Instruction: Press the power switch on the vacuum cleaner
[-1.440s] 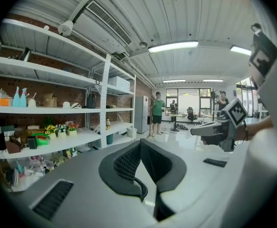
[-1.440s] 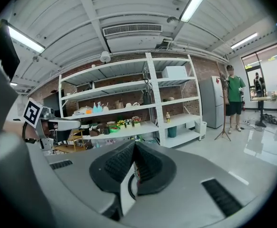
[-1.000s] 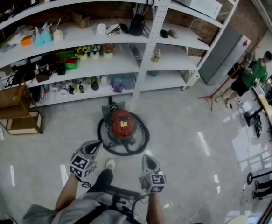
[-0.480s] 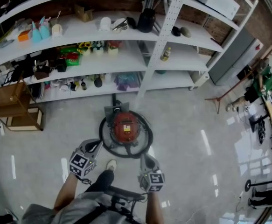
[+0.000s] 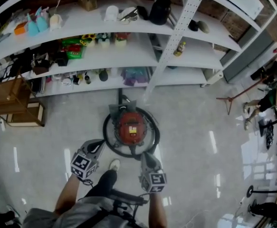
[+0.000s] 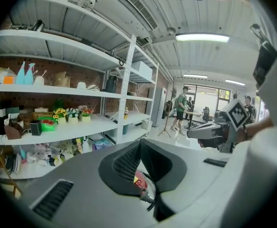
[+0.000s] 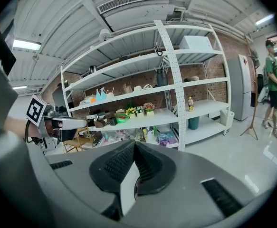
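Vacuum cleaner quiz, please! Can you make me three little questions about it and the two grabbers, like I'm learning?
1. True or false: the vacuum cleaner stands on a shelf.
2. What colour is its round body? A red, B blue, C green.
3. Fill the gap: the jaws of the left gripper and the right gripper are both ____, with nothing held between them.

Key: 1 false, it stands on the floor; 2 A; 3 shut.
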The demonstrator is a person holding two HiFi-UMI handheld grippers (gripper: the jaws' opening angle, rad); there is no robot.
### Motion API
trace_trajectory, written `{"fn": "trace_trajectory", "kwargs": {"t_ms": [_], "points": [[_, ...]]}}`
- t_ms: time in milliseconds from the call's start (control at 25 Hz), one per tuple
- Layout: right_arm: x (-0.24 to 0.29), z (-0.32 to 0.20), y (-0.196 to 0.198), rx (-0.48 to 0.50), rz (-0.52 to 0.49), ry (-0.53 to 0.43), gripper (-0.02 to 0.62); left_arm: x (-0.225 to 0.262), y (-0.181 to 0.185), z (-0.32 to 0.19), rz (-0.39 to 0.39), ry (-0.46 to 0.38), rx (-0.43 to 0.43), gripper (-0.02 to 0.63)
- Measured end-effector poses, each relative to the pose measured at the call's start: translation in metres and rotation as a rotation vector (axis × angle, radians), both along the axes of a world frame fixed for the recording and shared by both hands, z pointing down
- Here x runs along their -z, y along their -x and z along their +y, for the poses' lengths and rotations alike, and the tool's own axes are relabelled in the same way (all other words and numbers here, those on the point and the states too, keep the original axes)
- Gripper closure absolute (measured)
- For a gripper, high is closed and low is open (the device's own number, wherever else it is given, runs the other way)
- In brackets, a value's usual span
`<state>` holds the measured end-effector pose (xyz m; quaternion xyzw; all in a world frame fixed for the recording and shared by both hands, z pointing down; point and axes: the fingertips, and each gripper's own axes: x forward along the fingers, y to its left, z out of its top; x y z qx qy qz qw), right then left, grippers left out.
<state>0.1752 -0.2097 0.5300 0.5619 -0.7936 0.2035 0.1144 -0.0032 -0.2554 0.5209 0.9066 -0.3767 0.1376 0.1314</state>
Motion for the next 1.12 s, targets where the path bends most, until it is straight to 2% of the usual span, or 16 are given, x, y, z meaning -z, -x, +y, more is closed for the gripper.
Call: {"fn": "trace_trajectory", "kwargs": {"t_ms": [520, 1120], "points": [[-0.086, -0.054, 0.006, 0.032, -0.034, 0.123, 0.583, -0.086, -0.013, -0.044, -0.019, 0.147, -0.023, 0.598], [-0.176, -0.103, 0.002, 0.037, -0.051, 0.226, 0.583, -0.163, -0.026, -0.094, -0.034, 0.238, -0.023, 0.598]]}}
